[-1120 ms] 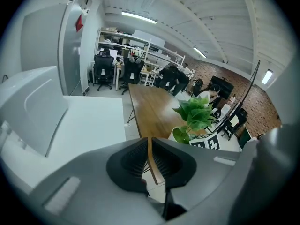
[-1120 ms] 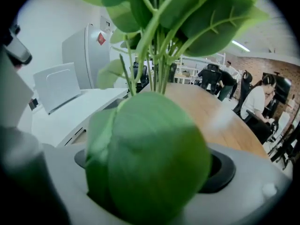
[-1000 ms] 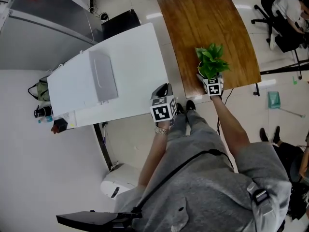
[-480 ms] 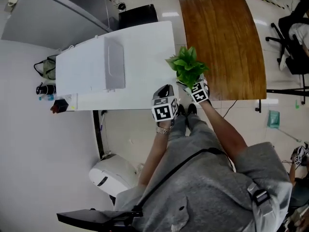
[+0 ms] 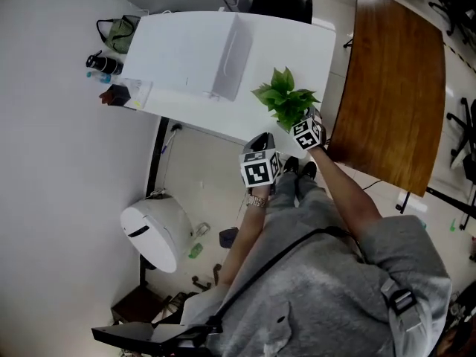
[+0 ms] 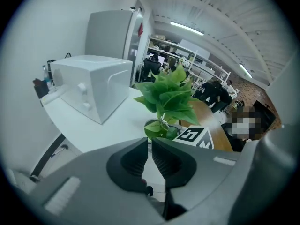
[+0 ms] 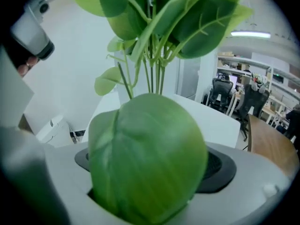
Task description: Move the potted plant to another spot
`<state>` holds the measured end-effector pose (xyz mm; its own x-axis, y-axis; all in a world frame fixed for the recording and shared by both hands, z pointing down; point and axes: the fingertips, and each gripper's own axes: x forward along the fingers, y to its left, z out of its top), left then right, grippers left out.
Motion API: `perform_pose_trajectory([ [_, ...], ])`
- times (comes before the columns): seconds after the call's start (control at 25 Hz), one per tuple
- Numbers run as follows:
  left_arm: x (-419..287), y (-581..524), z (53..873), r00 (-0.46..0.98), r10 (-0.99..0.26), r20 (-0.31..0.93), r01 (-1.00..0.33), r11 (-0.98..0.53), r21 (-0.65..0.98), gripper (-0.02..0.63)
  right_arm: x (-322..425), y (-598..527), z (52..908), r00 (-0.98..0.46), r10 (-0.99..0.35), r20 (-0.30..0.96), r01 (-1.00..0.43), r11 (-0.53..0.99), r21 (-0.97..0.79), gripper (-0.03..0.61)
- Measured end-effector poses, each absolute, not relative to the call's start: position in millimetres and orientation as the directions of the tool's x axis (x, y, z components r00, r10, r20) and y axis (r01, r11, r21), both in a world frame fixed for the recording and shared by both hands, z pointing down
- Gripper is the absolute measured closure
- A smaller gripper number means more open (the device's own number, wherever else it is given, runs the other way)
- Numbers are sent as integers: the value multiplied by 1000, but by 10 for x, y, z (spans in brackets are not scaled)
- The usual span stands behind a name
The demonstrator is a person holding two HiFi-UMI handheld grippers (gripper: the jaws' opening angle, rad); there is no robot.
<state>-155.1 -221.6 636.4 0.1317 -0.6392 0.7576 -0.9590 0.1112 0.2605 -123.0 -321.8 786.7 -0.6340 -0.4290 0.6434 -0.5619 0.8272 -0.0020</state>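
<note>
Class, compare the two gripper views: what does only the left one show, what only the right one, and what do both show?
Only left: the left gripper, jaws together on nothing, and a marker cube beside the plant. Only right: the right gripper shut on the plant, a big leaf covering the gap between its pads, and a white bin on the floor. Both: the plant and the white table.

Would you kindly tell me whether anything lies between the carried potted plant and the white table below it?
Nothing visible does. The potted plant, held by the right gripper, hangs over bare white table; the white box stands apart, to its left.
</note>
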Motion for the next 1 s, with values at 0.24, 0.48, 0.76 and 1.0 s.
perform_pose_trajectory([
  [0.24, -1613, -2093, 6365, 121, -643, 756, -955, 134, 266, 572, -1203, -3124, 7830, -640, -423, 641, -544, 839, 11, -5],
  [0.48, -1346, -2201, 6264, 168, -654, 738, -962, 56, 268, 572, -781, -2900, 7713, -649, -445, 618, -593, 804, -44, -5],
  [0.76, -719, -2216, 6328, 275, -624, 732, -949, -55, 309, 573, 435, -2696, 7580, -487, -659, 574, -841, 531, -104, 576],
  [1.0, -21, -2038, 6275, 414, -571, 709, -910, -235, 342, 572, 749, -2370, 7196, -449, -696, 560, -886, 427, -180, 577],
])
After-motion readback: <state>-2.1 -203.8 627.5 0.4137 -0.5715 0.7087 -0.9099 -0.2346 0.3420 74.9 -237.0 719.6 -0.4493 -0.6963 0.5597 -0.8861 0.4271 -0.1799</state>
